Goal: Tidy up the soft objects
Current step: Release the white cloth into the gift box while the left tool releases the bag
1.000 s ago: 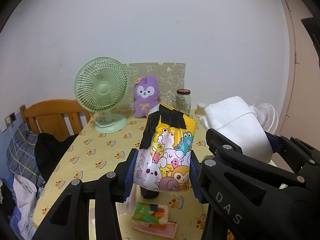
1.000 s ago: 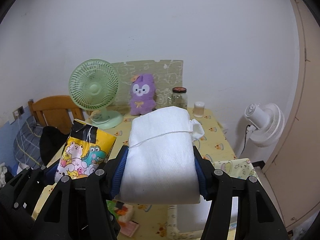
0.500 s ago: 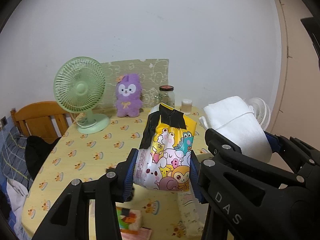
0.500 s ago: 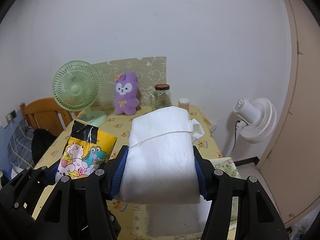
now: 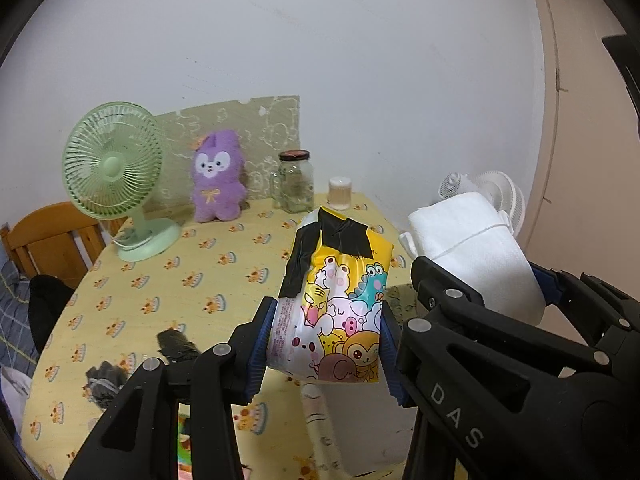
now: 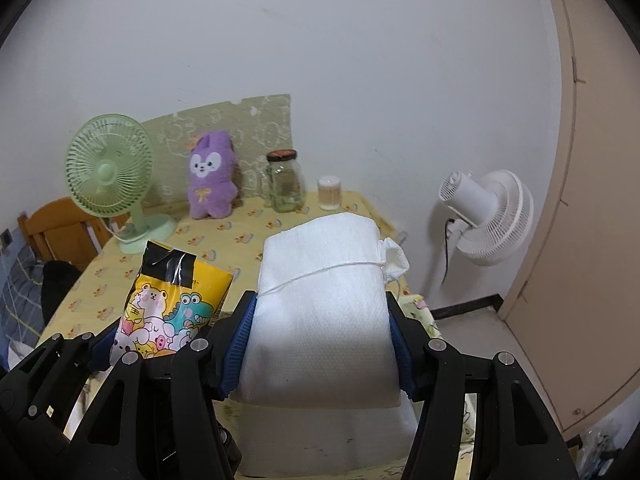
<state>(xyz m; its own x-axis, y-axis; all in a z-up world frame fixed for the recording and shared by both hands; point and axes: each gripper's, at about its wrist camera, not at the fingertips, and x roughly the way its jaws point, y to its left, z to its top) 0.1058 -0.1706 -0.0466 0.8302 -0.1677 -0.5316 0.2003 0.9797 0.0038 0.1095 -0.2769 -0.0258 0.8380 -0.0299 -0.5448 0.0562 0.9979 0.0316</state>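
My left gripper (image 5: 326,344) is shut on a yellow cartoon-print tissue pack (image 5: 340,312) with black tape on top, held above the table. My right gripper (image 6: 318,344) is shut on a white folded cloth bundle (image 6: 324,304) tied with string, held beside it on the right. The bundle also shows in the left wrist view (image 5: 476,248), and the pack in the right wrist view (image 6: 172,304). A purple plush toy (image 5: 218,180) stands at the table's back. Dark soft items (image 5: 176,348) lie on the yellow tablecloth (image 5: 192,272) at the lower left.
A green desk fan (image 5: 116,172), a glass jar (image 5: 294,180) and a small white cup (image 5: 340,194) stand along the back wall. A wooden chair (image 5: 48,236) is at the left. A white floor fan (image 6: 488,216) stands right of the table. A colourful packet (image 5: 184,448) lies at the front edge.
Both grippers have moved to the right with their loads still held. The table scene has shifted left, and dark soft items have come into the left wrist view.
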